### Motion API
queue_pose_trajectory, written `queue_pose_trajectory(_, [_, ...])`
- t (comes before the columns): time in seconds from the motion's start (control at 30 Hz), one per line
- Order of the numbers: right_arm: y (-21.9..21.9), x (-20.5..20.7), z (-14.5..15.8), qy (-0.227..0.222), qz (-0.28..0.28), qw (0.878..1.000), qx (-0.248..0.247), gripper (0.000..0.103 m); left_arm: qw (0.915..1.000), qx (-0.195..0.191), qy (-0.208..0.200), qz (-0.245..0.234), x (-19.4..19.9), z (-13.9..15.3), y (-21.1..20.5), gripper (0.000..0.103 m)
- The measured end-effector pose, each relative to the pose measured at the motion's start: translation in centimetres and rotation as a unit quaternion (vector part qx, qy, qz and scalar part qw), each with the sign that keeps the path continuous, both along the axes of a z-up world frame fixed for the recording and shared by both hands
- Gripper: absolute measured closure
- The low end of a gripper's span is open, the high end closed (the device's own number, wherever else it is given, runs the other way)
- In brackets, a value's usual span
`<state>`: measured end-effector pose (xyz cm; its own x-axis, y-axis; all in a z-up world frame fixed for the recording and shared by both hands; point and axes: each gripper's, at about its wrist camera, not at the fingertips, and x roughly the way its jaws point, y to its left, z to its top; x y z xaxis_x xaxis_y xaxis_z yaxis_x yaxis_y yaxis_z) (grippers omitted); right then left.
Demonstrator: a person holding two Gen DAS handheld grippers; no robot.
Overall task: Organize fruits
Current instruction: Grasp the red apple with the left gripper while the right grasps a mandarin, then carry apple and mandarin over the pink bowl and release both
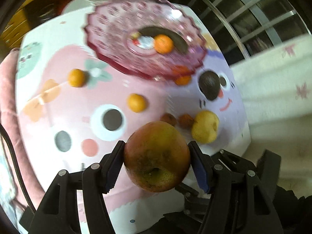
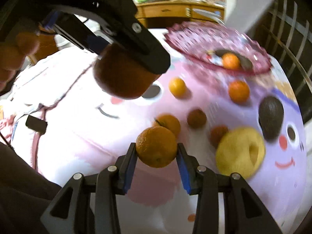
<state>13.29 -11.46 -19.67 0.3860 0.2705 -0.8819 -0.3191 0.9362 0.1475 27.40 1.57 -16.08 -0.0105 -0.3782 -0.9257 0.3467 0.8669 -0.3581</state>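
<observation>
Both tools are carrying: left tool (image 1: 157, 157) clamps the apple (image 1: 157, 156), right tool (image 2: 157, 154) clamps an orange (image 2: 157, 146); next, probably into the pink bowl (image 1: 117, 29).

This looks like a room in a home. The desk (image 2: 81, 136) wears a soft pink and purple cloth with smiling cartoon faces (image 2: 286, 148) on it. A pink glass fruit plate (image 1: 120, 39) sits on top, with fruit lying all around. Behind it stands a wooden cabinet with drawers (image 2: 175, 10). A window with metal bars (image 1: 253, 13) is close by, and a pink cushion (image 1: 7, 89) sits at the side.
</observation>
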Motion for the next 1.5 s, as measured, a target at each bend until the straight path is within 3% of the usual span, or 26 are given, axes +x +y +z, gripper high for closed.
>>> queue_pose_trajectory(0.3, [-1.1, 4.6, 4.4, -0.043, 0.06, 0.997, 0.031, 0.063, 0.9914, 0.01, -0.05, 0.121, 3.7, 3.1, 2.7, 0.039])
queue_pose_trajectory(0.63, [-4.7, 10.3, 5.6, -0.065, 0.039, 0.996, 0.043, 0.063, 0.978, 0.004, -0.093, 0.186, 8.6, 3.4, 0.7, 0.039])
queue_pose_trajectory(1.2, [-8.7, 15.1, 0.5, 0.0, 0.011, 0.998, 0.057, 0.062, 0.9766, 0.069, -0.065, 0.193, 12.9, -2.1, -4.0, 0.039])
queue_pose_trajectory(1.5, [-8.7, 15.5, -0.3, 0.022, 0.006, 0.998, 0.052, 0.06, 0.9763, 0.066, -0.037, 0.203, 13.5, -3.2, -3.7, 0.039])
